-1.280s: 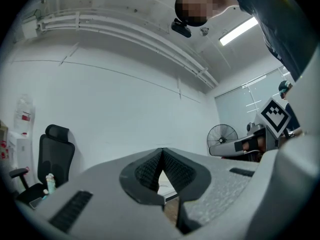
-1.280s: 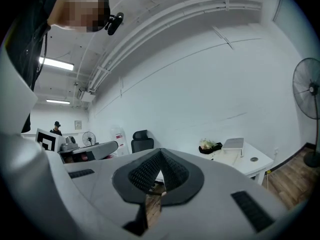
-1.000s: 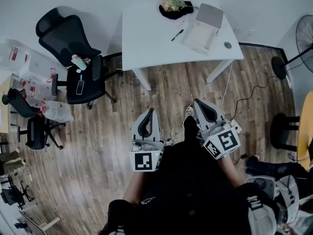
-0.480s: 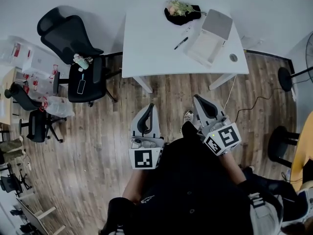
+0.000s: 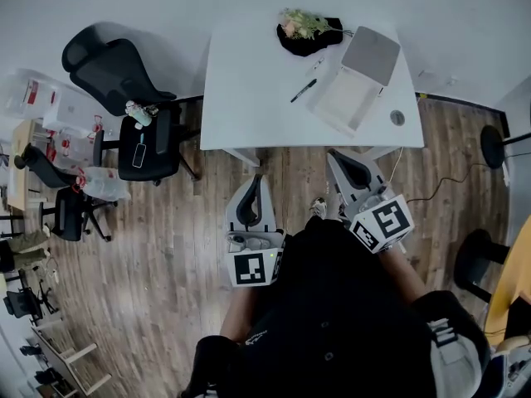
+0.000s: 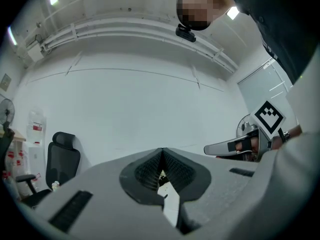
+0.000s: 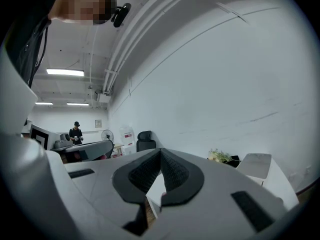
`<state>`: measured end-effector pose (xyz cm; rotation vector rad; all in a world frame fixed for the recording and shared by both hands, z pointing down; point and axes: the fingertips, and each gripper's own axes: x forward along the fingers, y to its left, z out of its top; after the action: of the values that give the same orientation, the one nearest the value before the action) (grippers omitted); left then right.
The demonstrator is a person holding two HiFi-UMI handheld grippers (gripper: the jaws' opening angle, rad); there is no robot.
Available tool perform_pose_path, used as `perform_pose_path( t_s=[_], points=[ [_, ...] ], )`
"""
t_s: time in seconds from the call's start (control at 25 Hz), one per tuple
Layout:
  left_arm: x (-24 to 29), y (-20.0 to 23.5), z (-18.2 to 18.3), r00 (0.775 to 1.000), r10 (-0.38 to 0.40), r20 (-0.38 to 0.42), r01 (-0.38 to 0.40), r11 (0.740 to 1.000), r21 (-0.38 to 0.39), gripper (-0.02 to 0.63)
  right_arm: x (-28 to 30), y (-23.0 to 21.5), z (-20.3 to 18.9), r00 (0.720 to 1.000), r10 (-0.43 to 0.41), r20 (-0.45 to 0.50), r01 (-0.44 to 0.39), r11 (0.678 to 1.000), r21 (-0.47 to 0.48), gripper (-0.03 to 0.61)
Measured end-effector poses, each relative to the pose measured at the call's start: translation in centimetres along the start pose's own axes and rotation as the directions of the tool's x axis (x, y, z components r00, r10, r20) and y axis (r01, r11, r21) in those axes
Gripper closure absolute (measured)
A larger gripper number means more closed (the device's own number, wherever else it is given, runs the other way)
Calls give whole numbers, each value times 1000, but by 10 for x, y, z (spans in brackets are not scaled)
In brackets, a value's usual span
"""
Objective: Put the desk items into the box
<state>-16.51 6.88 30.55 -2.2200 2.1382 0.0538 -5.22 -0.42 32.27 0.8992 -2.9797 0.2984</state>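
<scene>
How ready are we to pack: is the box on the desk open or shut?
Open: in the head view the box on the white desk has its grey lid swung back, leaving its pale inside exposed.

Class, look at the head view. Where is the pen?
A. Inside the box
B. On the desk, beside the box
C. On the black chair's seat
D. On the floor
B: the pen lies on the white desk, just beside the open box, not inside it.
</scene>
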Motion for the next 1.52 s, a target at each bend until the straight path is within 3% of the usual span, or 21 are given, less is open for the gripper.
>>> perform_pose_path(
  t_s=[0.2, 0.32, 0.72, 1.04, 1.52],
  points=[
    [30, -19, -3, 1000, -10, 25, 11, 1000, -19, 607, 5, -31, -1, 1000, 0, 0, 0, 1000, -1, 580],
    [42, -28, -11, 999, -36, -3, 36, 999, -27, 607, 0, -45, 0, 1000, -26, 8, 26, 1000, 14, 580],
    [91, -49, -27, 985, -172, -15, 171, 984, -52, 607, -21, -96, 2, 978, -208, 30, 207, 978, 36, 580],
    [147, -52, -40, 933, -359, -23, 356, 931, -82, 607, -16, -124, 6, 924, -382, 37, 380, 924, 48, 580],
    [240, -37, -53, 813, -581, -31, 575, 811, -108, 607, 28, -154, 11, 819, -572, 37, 569, 819, 80, 580]
  ],
)
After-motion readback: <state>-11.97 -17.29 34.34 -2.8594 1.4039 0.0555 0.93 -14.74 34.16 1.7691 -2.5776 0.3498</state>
